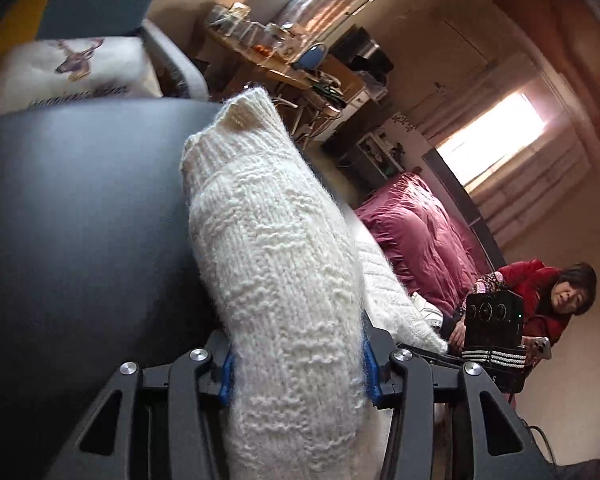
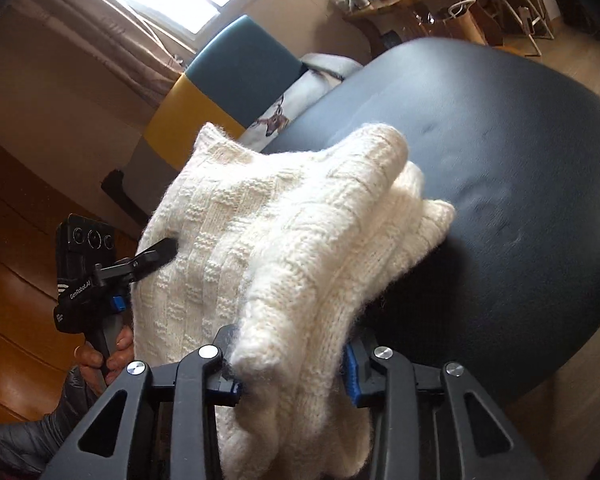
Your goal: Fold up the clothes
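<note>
Clamped between blue-padded fingers at the bottom centre of the left wrist view: a thick bunch of cream knitted sweater (image 1: 276,264), rising from the left gripper (image 1: 298,368) toward the upper middle of the frame and ending in a ribbed edge. Fingers (image 1: 227,372) pressed against the wool on both sides, held apart only by the bulk of the fabric. Dark round surface (image 1: 80,220) filled the left half of that frame, behind the wool. Deer-print cushion (image 1: 72,68) at upper left. Magenta bedspread (image 1: 416,236) at centre right. Seated at lower right, a person in a red jacket (image 1: 540,292) holding a phone.

Gripped likewise in the right wrist view: another fold of the same sweater, bunched between the fingers of the right gripper (image 2: 292,372) at bottom centre, closed onto the knit as far as its thickness allowed. Spread from there up across the middle of the frame, draped partly over the near edge of the dark surface and partly hanging off its left side. Left gripper seen at centre left, one finger laid against the sweater's left edge, handle held by a hand (image 2: 104,356) at lower left.
</note>
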Action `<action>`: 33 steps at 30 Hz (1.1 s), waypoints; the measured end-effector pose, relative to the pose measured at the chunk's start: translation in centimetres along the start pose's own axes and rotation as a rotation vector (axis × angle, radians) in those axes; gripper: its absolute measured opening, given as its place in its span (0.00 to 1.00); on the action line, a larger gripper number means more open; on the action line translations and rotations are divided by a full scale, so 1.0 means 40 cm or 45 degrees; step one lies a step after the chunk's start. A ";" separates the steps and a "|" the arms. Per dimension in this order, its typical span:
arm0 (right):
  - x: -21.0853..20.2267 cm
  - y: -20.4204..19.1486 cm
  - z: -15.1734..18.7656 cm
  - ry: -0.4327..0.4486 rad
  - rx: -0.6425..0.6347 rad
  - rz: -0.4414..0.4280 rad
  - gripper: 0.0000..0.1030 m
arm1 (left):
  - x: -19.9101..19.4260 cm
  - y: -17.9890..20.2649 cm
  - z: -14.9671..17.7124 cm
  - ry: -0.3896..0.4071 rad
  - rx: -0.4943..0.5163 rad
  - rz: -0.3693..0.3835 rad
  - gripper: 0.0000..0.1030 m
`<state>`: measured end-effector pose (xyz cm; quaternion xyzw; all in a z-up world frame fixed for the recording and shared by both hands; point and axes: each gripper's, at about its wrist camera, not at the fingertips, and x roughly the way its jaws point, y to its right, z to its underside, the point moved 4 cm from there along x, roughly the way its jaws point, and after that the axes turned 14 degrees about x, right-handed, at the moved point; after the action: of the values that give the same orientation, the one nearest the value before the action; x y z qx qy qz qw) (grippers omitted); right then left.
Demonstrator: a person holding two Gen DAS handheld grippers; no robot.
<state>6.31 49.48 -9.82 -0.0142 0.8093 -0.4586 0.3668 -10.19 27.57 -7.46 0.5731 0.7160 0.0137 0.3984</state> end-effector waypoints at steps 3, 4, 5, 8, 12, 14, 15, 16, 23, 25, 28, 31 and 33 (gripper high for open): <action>-0.069 0.019 -0.072 0.124 0.012 0.030 0.35 | 0.081 0.047 -0.112 -0.007 0.105 0.065 0.47; -0.086 0.033 -0.095 0.159 0.021 0.053 0.35 | 0.118 0.052 -0.141 -0.026 0.126 0.072 0.47; -0.103 0.048 -0.117 0.194 0.030 0.076 0.35 | 0.159 0.050 -0.165 -0.054 0.139 0.073 0.48; -0.092 0.125 -0.155 0.227 0.121 0.153 0.35 | 0.298 0.031 -0.212 -0.178 0.160 0.033 0.50; -0.047 0.245 -0.139 0.200 0.198 0.325 0.39 | 0.444 -0.047 -0.162 -0.418 0.130 -0.150 0.69; -0.062 0.267 -0.126 0.228 0.217 0.278 0.42 | 0.439 -0.079 -0.154 -0.406 0.076 -0.185 0.87; -0.073 0.262 -0.124 0.242 0.214 0.271 0.45 | 0.425 -0.088 -0.156 -0.391 0.059 -0.197 0.89; -0.083 0.257 -0.123 0.256 0.211 0.263 0.45 | 0.409 -0.091 -0.157 -0.380 0.057 -0.214 0.89; -0.201 0.144 -0.116 0.479 -0.023 0.320 0.46 | 0.246 -0.012 -0.152 -0.169 0.277 -0.379 0.89; -0.208 0.076 -0.114 0.502 -0.201 0.360 0.46 | 0.217 0.024 -0.140 -0.117 0.367 -0.377 0.89; -0.144 0.013 -0.111 0.408 -0.411 0.422 0.46 | 0.239 0.090 -0.142 -0.105 0.449 -0.329 0.89; -0.061 0.036 -0.091 0.244 -0.489 0.517 0.40 | 0.303 0.107 -0.120 -0.192 0.485 -0.331 0.89; 0.002 0.099 -0.069 0.097 -0.467 0.599 0.36 | 0.367 0.093 -0.078 -0.304 0.465 -0.372 0.88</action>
<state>5.82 53.75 -11.98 0.1250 0.8727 -0.2075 0.4239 -9.40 42.43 -11.70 0.5235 0.7297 -0.2413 0.3677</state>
